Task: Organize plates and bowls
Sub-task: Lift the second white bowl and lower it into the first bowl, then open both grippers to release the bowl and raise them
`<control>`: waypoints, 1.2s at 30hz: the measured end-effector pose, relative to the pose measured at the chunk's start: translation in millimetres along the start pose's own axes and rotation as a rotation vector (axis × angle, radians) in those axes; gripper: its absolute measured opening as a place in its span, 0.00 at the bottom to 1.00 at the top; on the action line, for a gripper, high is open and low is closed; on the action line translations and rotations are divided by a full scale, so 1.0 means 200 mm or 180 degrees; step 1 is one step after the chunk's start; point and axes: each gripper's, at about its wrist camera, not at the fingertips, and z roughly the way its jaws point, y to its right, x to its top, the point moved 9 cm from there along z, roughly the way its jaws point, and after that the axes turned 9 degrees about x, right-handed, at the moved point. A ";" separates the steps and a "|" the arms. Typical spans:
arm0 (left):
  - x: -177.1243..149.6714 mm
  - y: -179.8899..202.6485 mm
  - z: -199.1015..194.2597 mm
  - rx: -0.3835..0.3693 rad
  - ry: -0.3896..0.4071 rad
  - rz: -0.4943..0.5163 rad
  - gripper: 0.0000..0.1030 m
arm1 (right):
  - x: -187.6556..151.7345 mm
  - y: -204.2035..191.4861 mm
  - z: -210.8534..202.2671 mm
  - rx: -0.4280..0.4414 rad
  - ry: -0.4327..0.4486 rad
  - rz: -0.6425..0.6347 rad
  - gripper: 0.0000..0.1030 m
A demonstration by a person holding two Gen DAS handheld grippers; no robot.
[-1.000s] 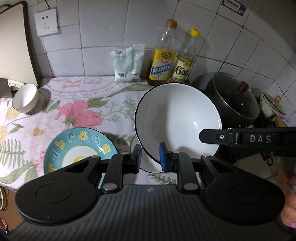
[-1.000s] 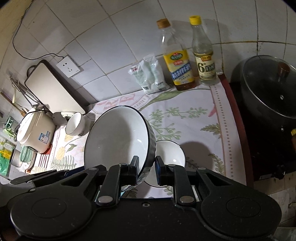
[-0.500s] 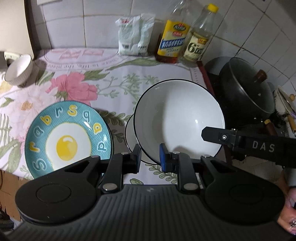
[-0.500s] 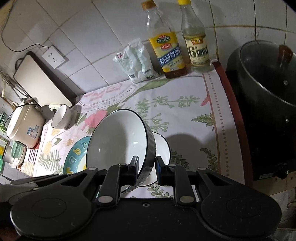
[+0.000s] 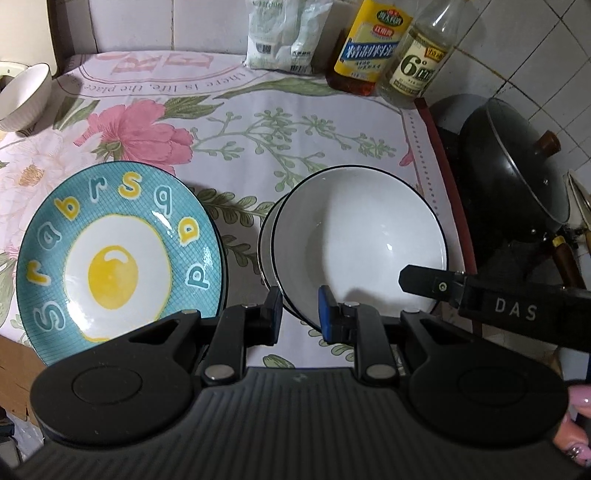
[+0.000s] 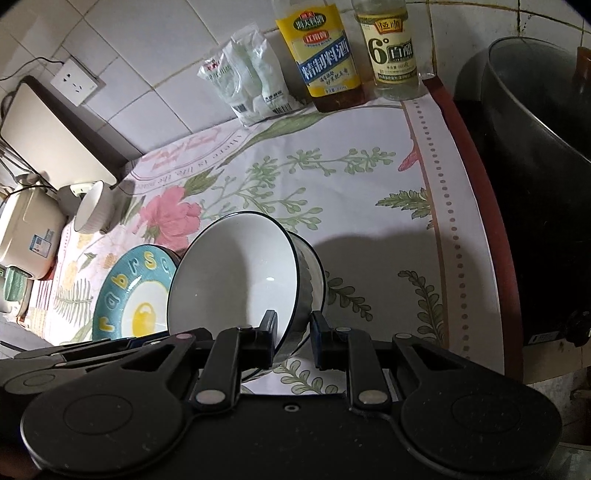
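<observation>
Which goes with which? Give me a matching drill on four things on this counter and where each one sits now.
Things:
1. large white bowl
2. egg plate
3. small ribbed bowl
4. yellow-label bottle

Places:
a. at the back, against the tiled wall
b. flat on the floral cloth, beside the stacked bowls
c. rim between the right gripper fingers, nested in a second bowl
d. far left end of the cloth

Pairs: 1-c, 2-b, 3-d, 4-a
</observation>
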 end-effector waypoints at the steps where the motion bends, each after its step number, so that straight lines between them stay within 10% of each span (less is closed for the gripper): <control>1: 0.00 0.00 0.01 0.0004 -0.0013 0.0001 0.19 | 0.00 0.00 0.01 -0.0014 -0.0006 -0.0008 0.23; 36: 0.01 -0.01 0.02 0.0068 0.0063 0.0021 0.22 | -0.03 -0.03 0.05 -0.0239 0.0330 -0.0701 0.33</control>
